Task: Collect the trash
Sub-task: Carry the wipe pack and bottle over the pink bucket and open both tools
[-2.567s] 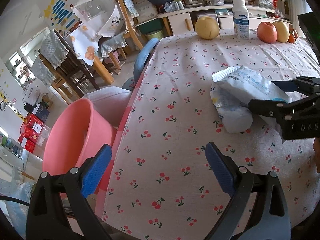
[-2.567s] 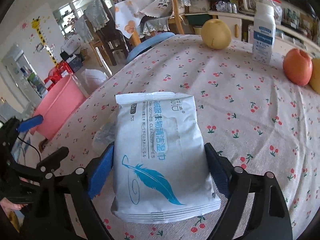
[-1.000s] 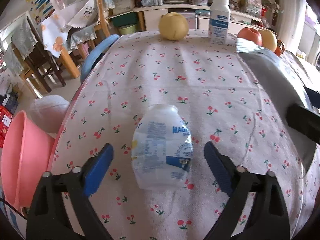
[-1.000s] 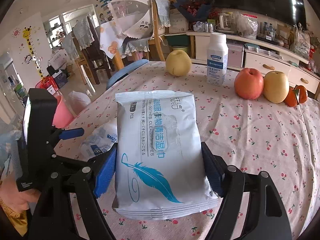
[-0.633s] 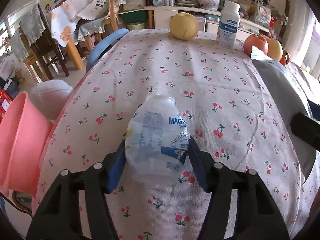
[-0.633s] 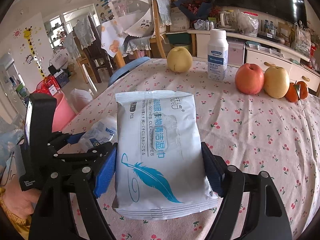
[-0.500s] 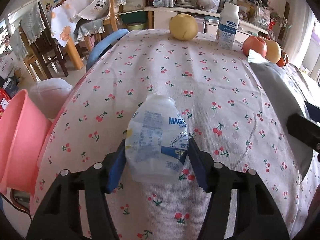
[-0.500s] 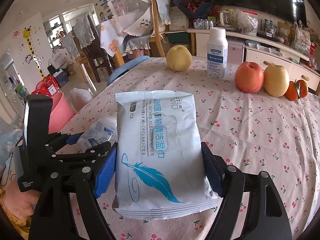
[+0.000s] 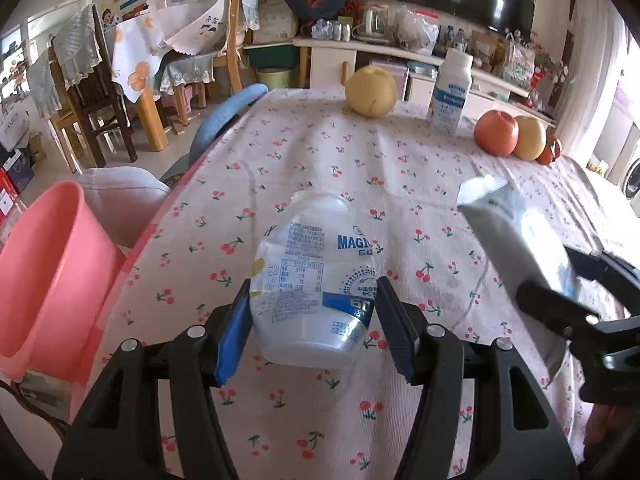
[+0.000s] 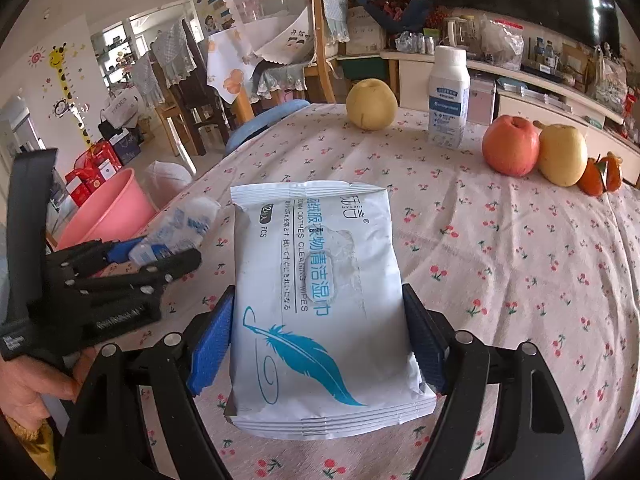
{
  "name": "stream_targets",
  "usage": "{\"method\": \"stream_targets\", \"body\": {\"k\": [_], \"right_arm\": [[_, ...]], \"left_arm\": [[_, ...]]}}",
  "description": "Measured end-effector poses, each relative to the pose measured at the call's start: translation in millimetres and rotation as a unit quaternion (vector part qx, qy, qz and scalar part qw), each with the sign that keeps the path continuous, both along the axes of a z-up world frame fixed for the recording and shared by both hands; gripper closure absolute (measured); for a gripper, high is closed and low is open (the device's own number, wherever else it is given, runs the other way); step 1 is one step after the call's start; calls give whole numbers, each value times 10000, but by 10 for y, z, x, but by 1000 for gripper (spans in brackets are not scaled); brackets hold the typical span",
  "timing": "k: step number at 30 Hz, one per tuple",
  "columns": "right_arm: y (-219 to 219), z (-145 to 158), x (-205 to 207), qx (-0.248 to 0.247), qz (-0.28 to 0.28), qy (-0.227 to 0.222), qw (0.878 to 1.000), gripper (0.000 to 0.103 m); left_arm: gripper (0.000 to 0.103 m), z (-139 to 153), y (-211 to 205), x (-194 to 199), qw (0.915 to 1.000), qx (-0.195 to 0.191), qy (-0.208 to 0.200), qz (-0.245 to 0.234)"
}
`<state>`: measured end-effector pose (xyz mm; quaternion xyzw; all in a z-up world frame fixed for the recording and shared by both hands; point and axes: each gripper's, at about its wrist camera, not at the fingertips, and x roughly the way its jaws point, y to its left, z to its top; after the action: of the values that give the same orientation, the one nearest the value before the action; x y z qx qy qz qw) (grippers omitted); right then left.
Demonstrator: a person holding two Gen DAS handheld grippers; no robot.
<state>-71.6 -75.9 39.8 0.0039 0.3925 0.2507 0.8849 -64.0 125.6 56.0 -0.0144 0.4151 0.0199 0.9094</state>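
Pink basin (image 9: 48,280) at 9 o'clock, beside the table edge; prob. the trash bin. L gripper (image 9: 312,328): jaws about half closed, just been closing, pads pinching a crushed plastic bottle (image 9: 312,280) at centre, which looks lifted off the cherry tablecloth (image 9: 320,152). R gripper (image 10: 316,344): jaws wide, clamped on the wet-wipes pack (image 10: 320,300), 3 o'clock of the bottle. Best: keep squeeze steady, swing bottle toward 9, release only once over the rim. Basin's bottom is cut off; bottle cap end unclear.
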Motion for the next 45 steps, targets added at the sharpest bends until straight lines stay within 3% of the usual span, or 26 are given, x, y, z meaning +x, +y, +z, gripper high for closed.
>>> {"method": "stream_targets", "body": {"k": [7, 23, 36, 45], "right_arm": [[-10, 15, -89, 202, -128, 96, 9997, 25], [152, -34, -407, 116, -242, 188, 9995, 25], [373, -1, -745, 77, -155, 263, 9995, 25], [692, 46, -861, -95, 57, 276, 9996, 25]], "left_arm": [[42, 193, 78, -159, 9997, -17, -252, -73], [42, 640, 368, -617, 9965, 13, -815, -176], [42, 803, 699, -986, 9943, 76, -1058, -74], [42, 873, 1171, -1255, 9927, 115, -1186, 189]]}}
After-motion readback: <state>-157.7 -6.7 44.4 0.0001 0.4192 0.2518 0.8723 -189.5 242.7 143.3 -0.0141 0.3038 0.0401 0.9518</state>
